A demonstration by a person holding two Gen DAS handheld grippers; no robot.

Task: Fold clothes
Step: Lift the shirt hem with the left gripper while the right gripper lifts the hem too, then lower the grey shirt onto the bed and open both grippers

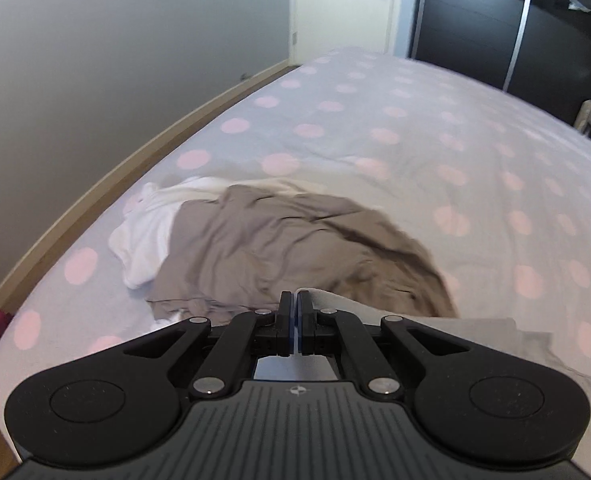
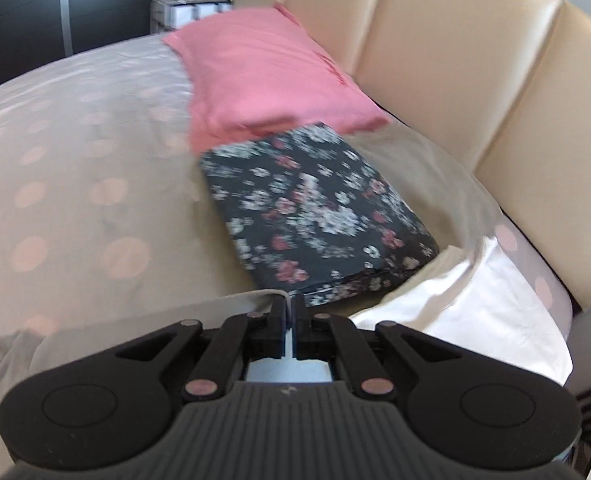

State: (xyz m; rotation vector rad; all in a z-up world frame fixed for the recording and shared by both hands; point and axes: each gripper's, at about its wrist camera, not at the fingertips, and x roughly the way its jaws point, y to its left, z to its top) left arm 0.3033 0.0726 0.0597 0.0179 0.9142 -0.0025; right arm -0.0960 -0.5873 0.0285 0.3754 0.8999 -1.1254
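Pinching a pale grey garment (image 1: 475,332) in each hand-held gripper, left (image 1: 296,300) and right (image 2: 290,306), jaws together on its edge, we hold it over the bed (image 1: 375,120).

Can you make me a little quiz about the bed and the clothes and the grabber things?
1. True or false: the pink pillow lies beside the headboard.
2. What lies partly under the brown garment? A) a white garment B) a red towel C) a blue sock
3. Fill in: both the left gripper and the right gripper pinch a pale ____ edge.

Key: 1 true; 2 A; 3 cloth.
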